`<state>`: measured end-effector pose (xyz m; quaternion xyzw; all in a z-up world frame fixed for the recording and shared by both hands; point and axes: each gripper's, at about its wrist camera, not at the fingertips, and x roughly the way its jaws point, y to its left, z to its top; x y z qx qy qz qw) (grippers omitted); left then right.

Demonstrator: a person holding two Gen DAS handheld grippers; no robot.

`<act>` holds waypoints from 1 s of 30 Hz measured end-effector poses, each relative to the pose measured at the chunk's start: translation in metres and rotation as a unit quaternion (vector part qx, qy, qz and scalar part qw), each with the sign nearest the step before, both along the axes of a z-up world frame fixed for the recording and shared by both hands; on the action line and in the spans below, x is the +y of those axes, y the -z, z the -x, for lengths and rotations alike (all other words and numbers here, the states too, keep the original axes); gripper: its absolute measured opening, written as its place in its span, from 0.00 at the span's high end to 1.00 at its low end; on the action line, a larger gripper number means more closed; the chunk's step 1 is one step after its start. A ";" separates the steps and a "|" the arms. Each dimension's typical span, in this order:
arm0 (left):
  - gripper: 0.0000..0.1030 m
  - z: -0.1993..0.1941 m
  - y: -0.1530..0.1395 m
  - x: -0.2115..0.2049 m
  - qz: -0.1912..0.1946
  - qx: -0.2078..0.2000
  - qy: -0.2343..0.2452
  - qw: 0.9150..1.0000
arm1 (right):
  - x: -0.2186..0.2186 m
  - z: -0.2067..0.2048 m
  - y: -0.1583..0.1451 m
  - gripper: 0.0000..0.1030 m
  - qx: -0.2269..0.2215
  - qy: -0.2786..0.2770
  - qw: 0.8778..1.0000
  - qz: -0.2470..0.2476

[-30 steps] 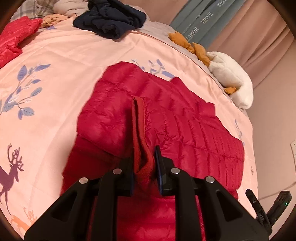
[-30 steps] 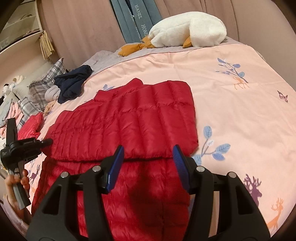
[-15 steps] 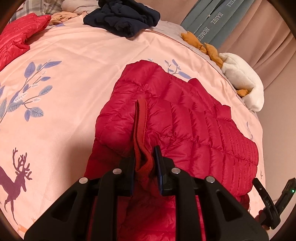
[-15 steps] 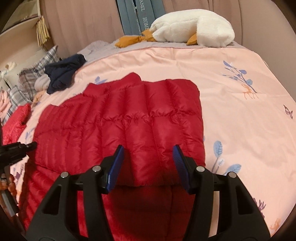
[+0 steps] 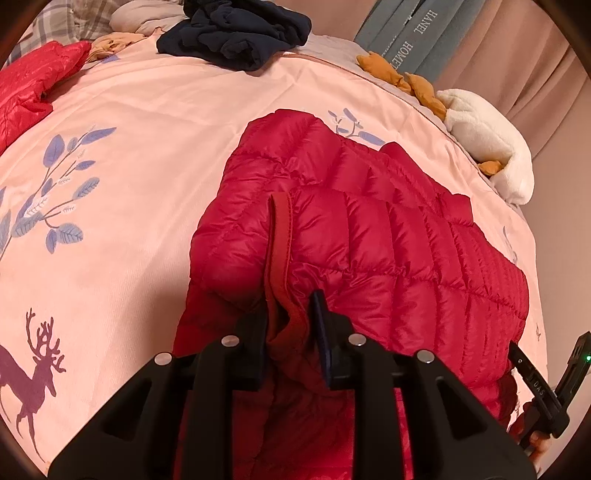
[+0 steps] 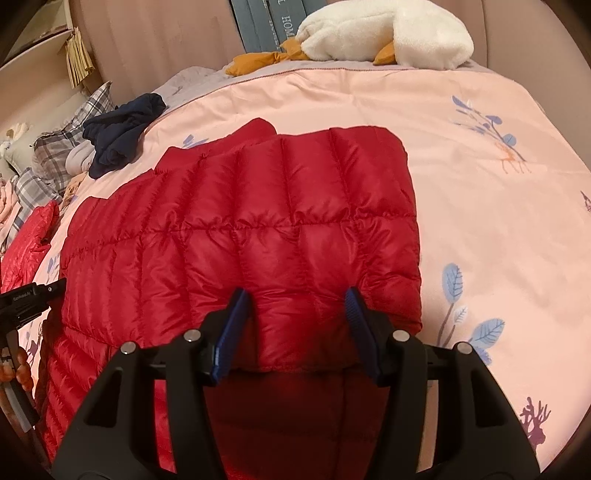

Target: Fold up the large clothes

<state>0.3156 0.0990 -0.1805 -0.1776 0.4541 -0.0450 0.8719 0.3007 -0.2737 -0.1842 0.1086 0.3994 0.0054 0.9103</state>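
Observation:
A red quilted down jacket [image 5: 369, 236] lies folded over itself on the pink bedspread [image 5: 129, 166]. My left gripper [image 5: 291, 325] is shut on the jacket's red hem edge [image 5: 280, 236], which stands up between the fingers. In the right wrist view the same jacket [image 6: 258, 229] fills the middle. My right gripper [image 6: 295, 325] is open, its blue pads either side of the folded edge of the top layer, which bulges between them. The left gripper's body shows at the left edge of the right wrist view [image 6: 26, 299].
A dark navy garment [image 5: 236, 33] and a second red jacket [image 5: 29, 85] lie at the far side of the bed. A white and orange plush toy [image 6: 384, 37] lies by the curtain. Plaid pillows [image 6: 62, 147] sit at the left.
Both grippers have moved forward over the jacket. The left one has carried the hem further across. The right one, still open, has come down around the folded edge.

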 end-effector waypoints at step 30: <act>0.69 0.008 -0.014 -0.053 -0.106 -0.038 0.064 0.992 | -0.005 0.002 -0.041 0.43 -0.063 0.021 0.997 0.033</act>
